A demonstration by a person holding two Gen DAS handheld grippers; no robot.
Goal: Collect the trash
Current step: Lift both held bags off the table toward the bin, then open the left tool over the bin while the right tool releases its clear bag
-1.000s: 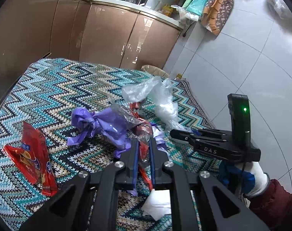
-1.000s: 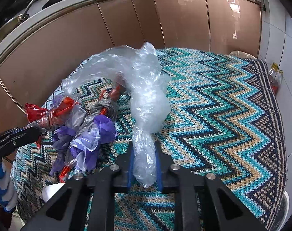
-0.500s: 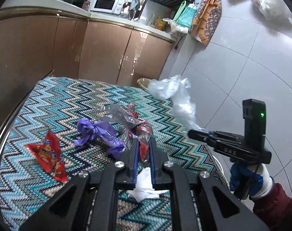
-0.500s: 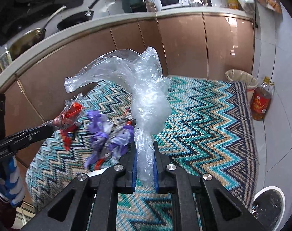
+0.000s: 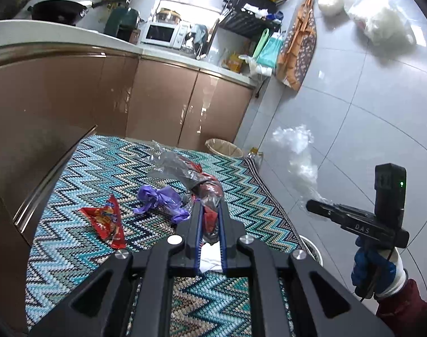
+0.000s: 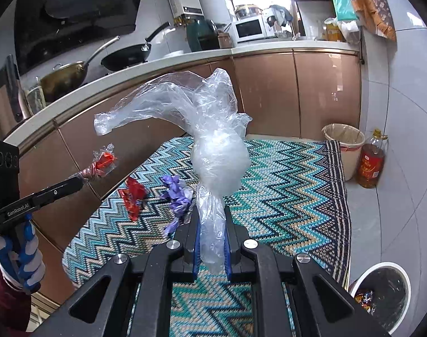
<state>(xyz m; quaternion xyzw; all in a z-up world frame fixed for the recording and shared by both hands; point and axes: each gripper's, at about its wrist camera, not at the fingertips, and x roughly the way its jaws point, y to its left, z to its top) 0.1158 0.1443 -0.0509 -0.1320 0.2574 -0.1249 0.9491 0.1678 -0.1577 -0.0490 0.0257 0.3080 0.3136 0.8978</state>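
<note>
Two grippers are up above the zigzag rug (image 5: pixel 72 168), each with trash pinched between narrow fingers. The left gripper (image 5: pixel 209 219) clamps a crumpled clear-and-red wrapper (image 5: pixel 202 185); its lower end is hidden between the fingers. The right gripper (image 6: pixel 212 233) grips the tail of a clear plastic bag (image 6: pixel 213 151) that stands above it, blocking part of the rug behind. On the rug lie a red snack packet (image 5: pixel 106 221), a purple bag (image 5: pixel 160 202) and a white tissue (image 5: pixel 210 255), mostly covered by the left fingers. A white bin (image 6: pixel 382 292), cut off at the lower right edge, holds wrappers.
</note>
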